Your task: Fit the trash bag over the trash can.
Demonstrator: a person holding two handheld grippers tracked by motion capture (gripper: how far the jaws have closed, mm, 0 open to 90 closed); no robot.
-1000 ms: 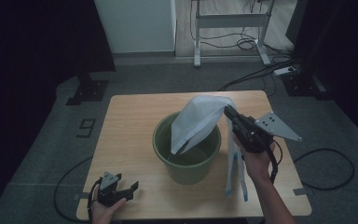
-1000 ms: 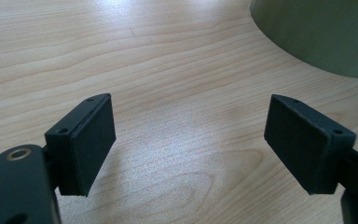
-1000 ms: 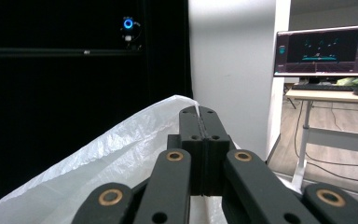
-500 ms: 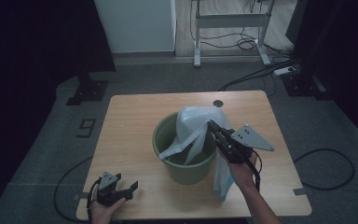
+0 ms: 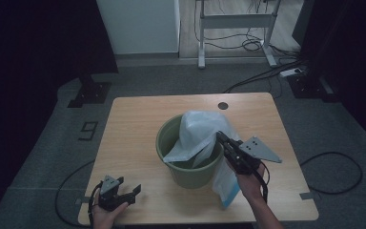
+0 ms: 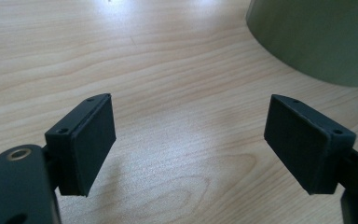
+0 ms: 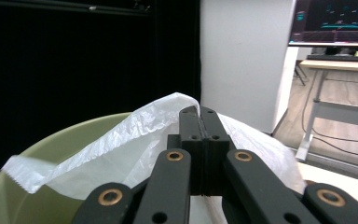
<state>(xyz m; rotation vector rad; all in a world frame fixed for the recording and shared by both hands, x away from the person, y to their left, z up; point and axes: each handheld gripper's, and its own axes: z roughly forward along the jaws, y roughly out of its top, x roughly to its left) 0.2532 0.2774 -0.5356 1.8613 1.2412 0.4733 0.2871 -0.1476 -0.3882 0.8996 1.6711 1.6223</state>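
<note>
One white plastic bag drapes over one green bucket mid-desk, pinched by the closed right tool. Left tool rests open, empty, near the front edge. Grey carpet, cables surround.

Quick count of what's out here: one green bucket, one white plastic bag draped over it, one wooden table. Two grippers total, the left gripper and the right gripper, and two hands holding them. One white desk frame stands at the back.
</note>
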